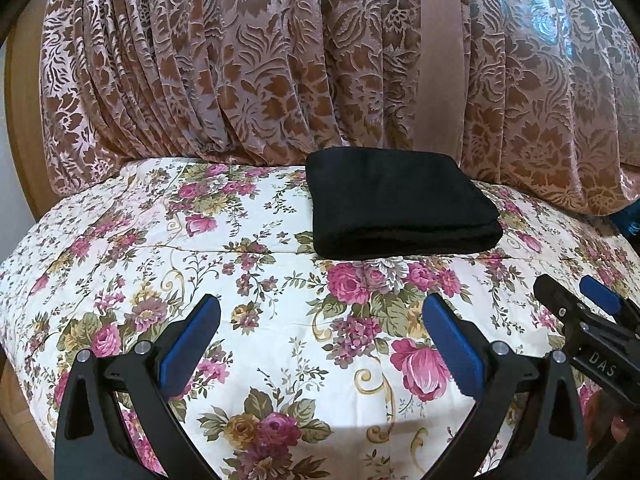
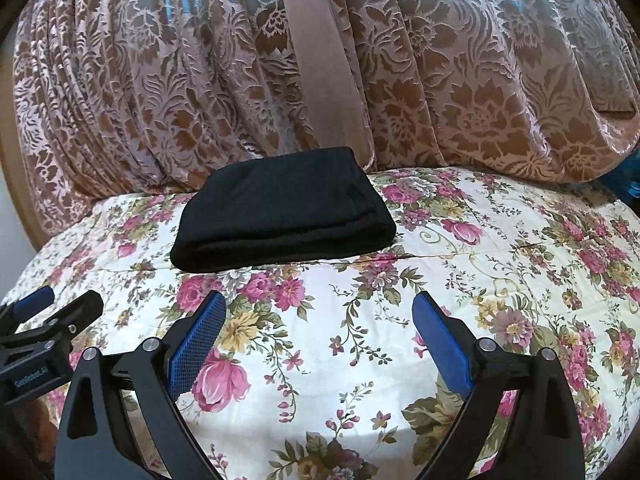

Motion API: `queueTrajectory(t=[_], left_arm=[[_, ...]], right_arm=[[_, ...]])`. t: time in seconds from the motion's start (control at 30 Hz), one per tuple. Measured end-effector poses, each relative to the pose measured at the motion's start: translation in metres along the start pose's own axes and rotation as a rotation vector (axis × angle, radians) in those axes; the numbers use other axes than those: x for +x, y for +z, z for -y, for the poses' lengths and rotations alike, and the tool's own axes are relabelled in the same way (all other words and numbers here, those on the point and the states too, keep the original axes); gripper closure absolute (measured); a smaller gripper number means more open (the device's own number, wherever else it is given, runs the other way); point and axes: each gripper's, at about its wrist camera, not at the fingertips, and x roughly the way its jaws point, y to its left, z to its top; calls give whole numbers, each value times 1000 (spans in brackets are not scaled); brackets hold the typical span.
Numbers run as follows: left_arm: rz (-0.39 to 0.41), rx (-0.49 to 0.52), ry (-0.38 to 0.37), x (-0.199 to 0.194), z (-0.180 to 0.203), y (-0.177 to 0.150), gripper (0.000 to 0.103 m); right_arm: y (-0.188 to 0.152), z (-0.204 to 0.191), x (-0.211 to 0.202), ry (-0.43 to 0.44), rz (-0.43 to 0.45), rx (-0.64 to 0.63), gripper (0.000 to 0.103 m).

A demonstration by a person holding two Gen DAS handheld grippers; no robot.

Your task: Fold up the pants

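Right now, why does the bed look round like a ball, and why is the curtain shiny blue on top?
Left wrist view: the fisheye lens bulges the flowered bedspread and darkens the corners. Right wrist view: bluish glare washes the curtain near the top, and the black folded pants show little detail. Both views: soft shadow lies on the bedspread near the bottom edge.
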Motion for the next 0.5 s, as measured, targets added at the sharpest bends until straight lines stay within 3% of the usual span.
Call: queueTrajectory(t=[0.5], left_arm=[[5, 15, 2, -2, 5, 0, 2]], right_arm=[[-2, 0, 1, 15, -8, 15, 10]])
